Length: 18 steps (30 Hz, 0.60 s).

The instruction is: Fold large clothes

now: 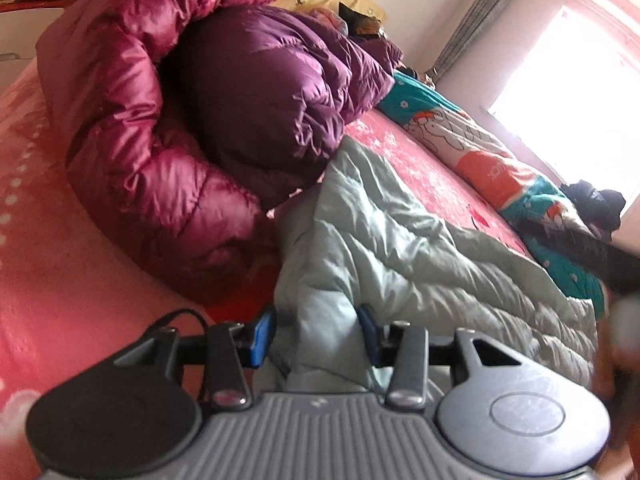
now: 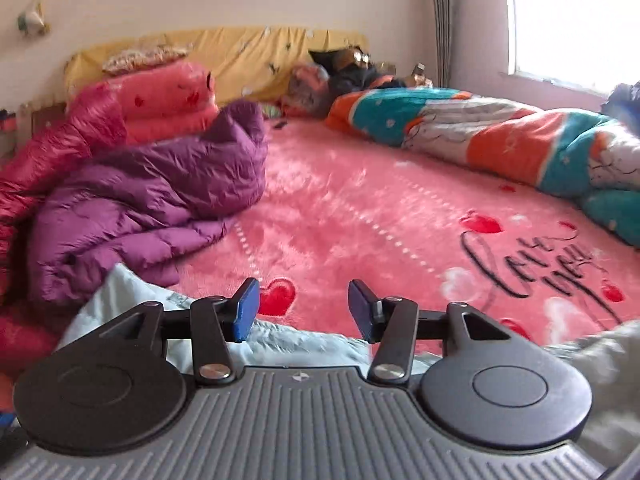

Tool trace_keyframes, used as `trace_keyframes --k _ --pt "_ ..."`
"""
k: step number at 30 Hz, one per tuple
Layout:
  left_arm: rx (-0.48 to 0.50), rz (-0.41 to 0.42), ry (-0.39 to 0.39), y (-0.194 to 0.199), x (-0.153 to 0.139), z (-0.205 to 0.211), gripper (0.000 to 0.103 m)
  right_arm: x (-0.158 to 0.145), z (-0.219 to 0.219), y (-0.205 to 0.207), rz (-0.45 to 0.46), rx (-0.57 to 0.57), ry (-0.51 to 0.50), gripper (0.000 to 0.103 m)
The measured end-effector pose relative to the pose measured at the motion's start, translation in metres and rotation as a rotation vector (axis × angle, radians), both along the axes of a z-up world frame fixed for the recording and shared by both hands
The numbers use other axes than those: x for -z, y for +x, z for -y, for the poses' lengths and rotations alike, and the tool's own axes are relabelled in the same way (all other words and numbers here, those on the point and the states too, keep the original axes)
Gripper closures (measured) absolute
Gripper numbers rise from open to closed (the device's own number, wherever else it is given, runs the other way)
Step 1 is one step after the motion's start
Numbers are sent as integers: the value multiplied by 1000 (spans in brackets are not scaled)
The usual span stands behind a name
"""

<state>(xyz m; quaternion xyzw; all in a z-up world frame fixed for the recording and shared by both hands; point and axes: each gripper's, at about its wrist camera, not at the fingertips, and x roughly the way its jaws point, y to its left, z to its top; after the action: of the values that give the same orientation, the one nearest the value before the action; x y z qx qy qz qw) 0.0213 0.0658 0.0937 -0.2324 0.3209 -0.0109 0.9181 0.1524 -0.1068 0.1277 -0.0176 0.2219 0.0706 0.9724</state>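
Left wrist: pale jacket (image 1: 384, 240) bunched between left hand-held gripper (image 1: 316, 334) pads.

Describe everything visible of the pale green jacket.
The pale green jacket is a quilted, puffy, lightly shiny garment, crumpled and wrinkled on the pink bedspread. Its near end is bunched between the left tongs. One edge lies against the purple jacket. The right tongs hover open above it, empty.

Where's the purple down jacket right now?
In the right wrist view, the purple down jacket lies bunched at the left on the pink bedspread, between the shiny red jacket and the pale green jacket.
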Motion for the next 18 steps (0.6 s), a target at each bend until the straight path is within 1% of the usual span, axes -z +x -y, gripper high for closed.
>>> trace_keyframes --k 1,2,3,4,5,6,8,11,12,14,15,16,18 --pt "-5 2 -3 -1 0 0 59 -1 1 -11 0 -12 -16 41" --pt "-7 3 -3 -1 0 -1 59 0 0 -18 -13 -21 -38 44" --pt "-7 3 2 -1 -1 0 59 5 -1 -22 -39 -25 -60 45" --pt "-7 3 8 -1 -1 0 59 11 -2 -24 -73 -27 -73 52" --pt "-7 4 12 -2 -1 1 59 20 -3 -22 -102 -28 -78 62" --pt "-5 2 16 -2 -1 1 59 28 -4 -19 -122 -22 -88 65" --pt "-7 1 23 -2 0 1 58 38 -4 -10 -142 5 -96 66" --pt "-6 -2 31 1 3 3 55 47 2 12 -155 44 -46 66" --pt "-5 -4 32 2 3 3 55 49 3 17 -152 53 -51 67" --pt "-1 -7 39 4 5 3 52 54 3 27 -141 80 -93 68" --pt "1 -8 42 4 5 3 49 57 5 35 -145 96 -99 68" --pt "1 -9 42 5 6 3 47 62 9 42 -152 117 -91 68" --pt "2 -4 42 4 5 2 47 71 18 51 -163 153 -82 68"
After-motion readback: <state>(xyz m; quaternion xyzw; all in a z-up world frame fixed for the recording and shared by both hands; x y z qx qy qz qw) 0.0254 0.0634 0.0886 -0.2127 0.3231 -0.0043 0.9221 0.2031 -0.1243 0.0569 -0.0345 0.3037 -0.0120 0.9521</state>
